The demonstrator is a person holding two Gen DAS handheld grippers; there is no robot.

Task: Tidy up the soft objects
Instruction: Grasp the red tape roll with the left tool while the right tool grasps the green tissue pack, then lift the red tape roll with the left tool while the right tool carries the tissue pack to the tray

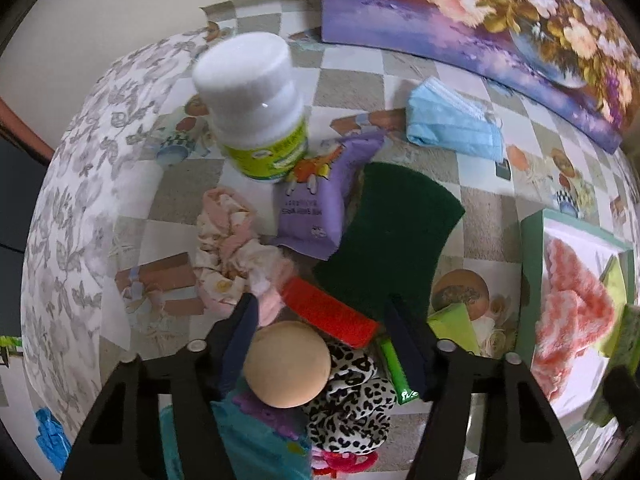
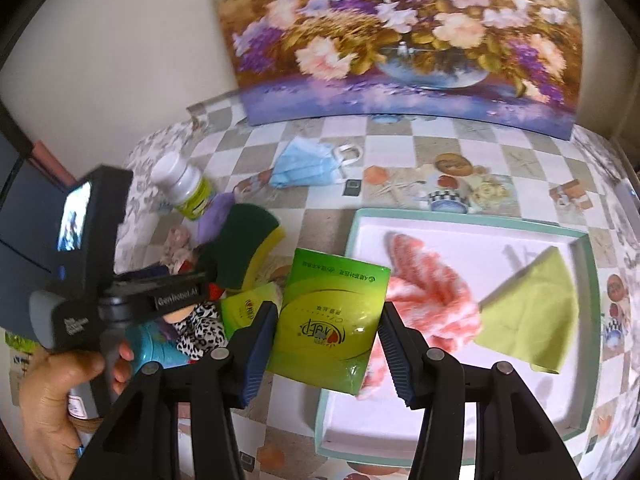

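Observation:
My left gripper (image 1: 320, 312) points down into a pile of soft things, its jaws open. A red sponge (image 1: 332, 316) lies between them, with a small gap at the left finger. Just below sit a beige round pad (image 1: 287, 364) and a leopard-print cloth (image 1: 352, 392). A pink floral cloth (image 1: 228, 240) touches the left finger. My right gripper (image 2: 326, 328) is shut on a green tissue pack (image 2: 332, 316), held in the air over the left rim of a white tray (image 2: 448, 220). In the tray lie a pink fuzzy cloth (image 2: 432, 292) and a green cloth (image 2: 536, 312).
A white bottle (image 1: 256, 108), a purple pouch (image 1: 316, 208), a dark green scouring sponge (image 1: 396, 232) and a blue face mask (image 1: 452, 120) lie on the checked tablecloth. A flower painting (image 2: 400, 40) leans at the back. A second green pack (image 2: 244, 308) lies by the pile. A person's hand (image 2: 60, 380) holds the left device.

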